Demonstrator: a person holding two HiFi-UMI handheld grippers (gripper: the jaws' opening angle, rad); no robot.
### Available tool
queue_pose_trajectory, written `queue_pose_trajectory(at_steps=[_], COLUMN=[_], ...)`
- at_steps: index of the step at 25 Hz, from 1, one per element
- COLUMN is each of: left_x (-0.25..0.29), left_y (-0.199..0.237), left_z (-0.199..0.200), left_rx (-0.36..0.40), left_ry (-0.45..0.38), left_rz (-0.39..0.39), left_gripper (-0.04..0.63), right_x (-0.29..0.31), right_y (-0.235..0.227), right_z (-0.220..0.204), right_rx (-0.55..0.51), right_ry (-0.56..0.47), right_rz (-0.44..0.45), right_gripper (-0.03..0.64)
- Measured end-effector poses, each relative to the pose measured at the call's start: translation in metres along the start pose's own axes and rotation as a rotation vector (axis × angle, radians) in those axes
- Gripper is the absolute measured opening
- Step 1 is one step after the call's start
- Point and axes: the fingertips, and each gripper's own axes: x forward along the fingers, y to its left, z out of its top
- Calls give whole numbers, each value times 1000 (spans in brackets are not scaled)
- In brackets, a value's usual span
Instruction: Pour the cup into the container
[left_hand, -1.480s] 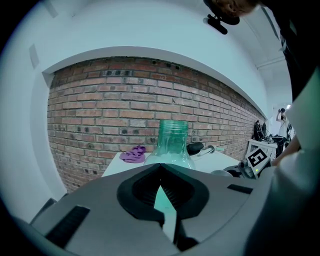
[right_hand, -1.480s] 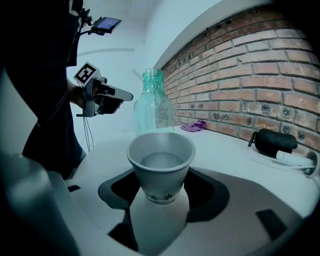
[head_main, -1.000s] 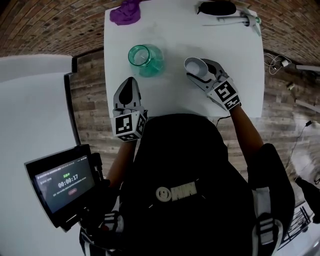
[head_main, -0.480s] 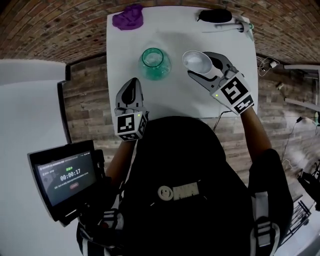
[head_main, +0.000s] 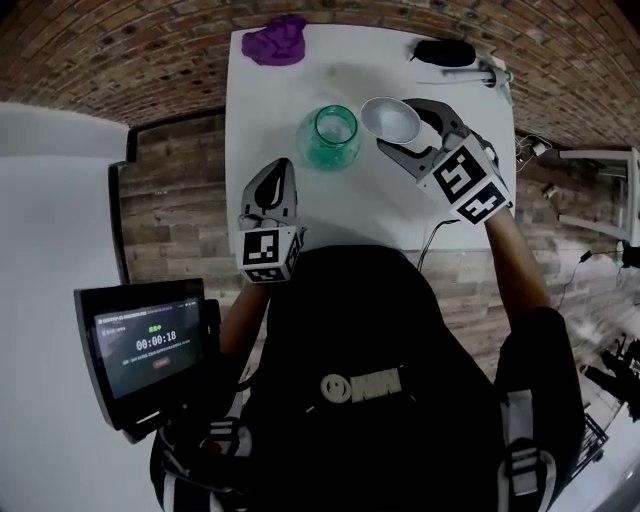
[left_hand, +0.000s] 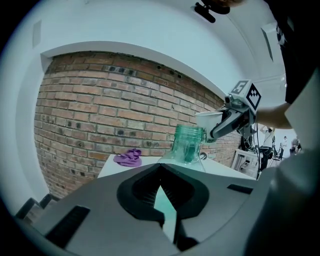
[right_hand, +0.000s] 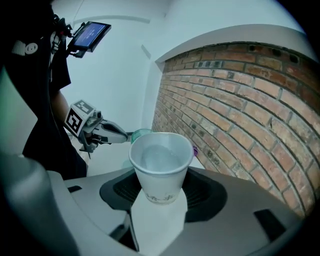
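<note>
A white paper cup (head_main: 390, 118) with clear liquid in it is held upright, and my right gripper (head_main: 394, 128) is shut on its lower wall. In the right gripper view the cup (right_hand: 161, 165) fills the middle between the jaws. A green glass jar (head_main: 330, 136) stands open on the white table (head_main: 370, 210), just left of the cup. The left gripper view shows the cup (left_hand: 209, 119) beside and slightly above the rim of the jar (left_hand: 189, 144). My left gripper (head_main: 278, 172) rests near the table's front edge, short of the jar, jaws together with nothing in them.
A purple cloth (head_main: 278, 40) lies at the table's far left corner. At the far right lie a black object (head_main: 445, 50) and a thin tool (head_main: 480, 70). A timer screen (head_main: 150, 345) stands at lower left. A brick floor surrounds the table.
My right gripper has carried the cup up and leftward, closer to the jar's rim. The left gripper has held its place in front of the jar.
</note>
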Motion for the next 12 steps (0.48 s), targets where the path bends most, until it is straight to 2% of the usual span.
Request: queue_pose_trajectory(at_steps=[5,12], left_x=[1,1], left_y=[6,-8], left_z=[-4,-15], left_rx=[-1,15], left_ry=[1,-14], left_rz=[-15,-26], left_gripper=[-3,-3], right_x=[6,0], right_y=[-8,-6], right_z=[13,6], right_rx=[-133,-257], right_ry=[91,151], right_rz=[-44,-65], right_gripper=[250,250])
